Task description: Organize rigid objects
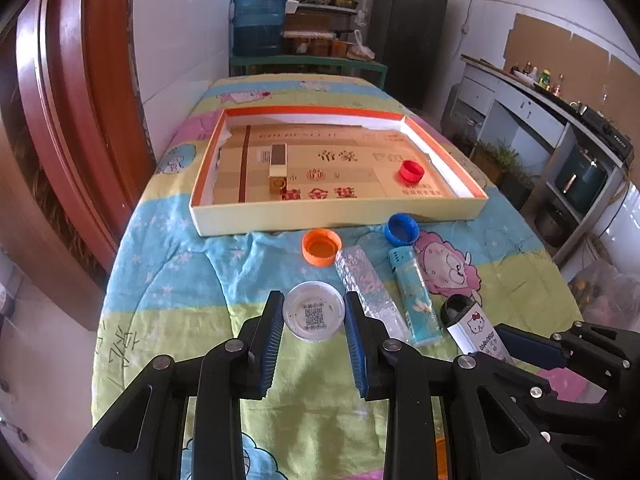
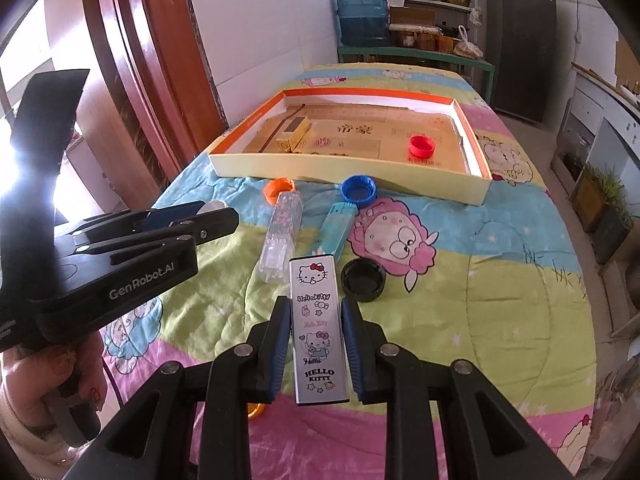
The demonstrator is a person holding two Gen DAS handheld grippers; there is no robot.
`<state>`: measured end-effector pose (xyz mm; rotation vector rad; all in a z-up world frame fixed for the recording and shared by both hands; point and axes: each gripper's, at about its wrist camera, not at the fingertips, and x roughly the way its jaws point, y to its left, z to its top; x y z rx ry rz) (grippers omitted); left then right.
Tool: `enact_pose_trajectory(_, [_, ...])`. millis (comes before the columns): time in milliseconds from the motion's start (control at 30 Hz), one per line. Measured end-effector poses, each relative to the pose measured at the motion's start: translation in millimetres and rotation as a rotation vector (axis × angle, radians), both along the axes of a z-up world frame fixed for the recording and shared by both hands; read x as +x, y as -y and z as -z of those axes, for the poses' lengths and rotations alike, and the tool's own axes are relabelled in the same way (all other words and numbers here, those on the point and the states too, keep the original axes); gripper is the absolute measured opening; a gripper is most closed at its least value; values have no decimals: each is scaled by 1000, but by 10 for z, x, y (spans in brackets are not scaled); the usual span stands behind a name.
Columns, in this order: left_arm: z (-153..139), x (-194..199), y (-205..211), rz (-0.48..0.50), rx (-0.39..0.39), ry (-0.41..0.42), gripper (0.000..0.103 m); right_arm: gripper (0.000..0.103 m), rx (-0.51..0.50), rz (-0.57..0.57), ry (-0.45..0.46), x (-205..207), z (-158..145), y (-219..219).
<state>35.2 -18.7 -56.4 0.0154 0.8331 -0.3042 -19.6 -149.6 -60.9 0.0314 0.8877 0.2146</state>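
**Table stock, two grippers loaded**

Left wrist view. Left gripper (image 1: 313, 322): blue pads clamped on either side of a white cap (image 1: 314, 311), open side up, a QR code printed inside. Beyond it on the quilt (image 1: 180, 280): orange cap (image 1: 321, 246); clear case (image 1: 370, 290), lying lengthwise; teal lighter (image 1: 414, 298) just beside the case; blue cap (image 1: 401, 229) near the tray's front wall. Tray (image 1: 340, 220), shallow, orange-rimmed, holds a gold box (image 1: 277, 168) toward the left and a red cap (image 1: 412, 171) toward the right, well apart. At lower right, the Kitty case (image 1: 476, 326) stands tilted in the right gripper.

Right wrist view. Right gripper (image 2: 316, 344): jaws closed on the Kitty case (image 2: 318, 332), which runs lengthwise between the pads, ends projecting both ways. Black cap (image 2: 363, 280) just right of the case's far end, on the quilt. Clear case (image 2: 280, 236), teal lighter (image 2: 339, 226), orange cap (image 2: 279, 189) and blue cap (image 2: 359, 190) lie between gripper and tray (image 2: 348, 178). Left gripper (image 2: 208, 216) enters from the left, white cap barely visible at its tips.
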Motion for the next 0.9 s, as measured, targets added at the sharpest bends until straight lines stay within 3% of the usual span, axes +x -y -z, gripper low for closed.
enact_pose_trajectory(900, [-232, 201, -65, -41, 15, 39, 31, 26, -16, 46, 74, 362, -253, 93])
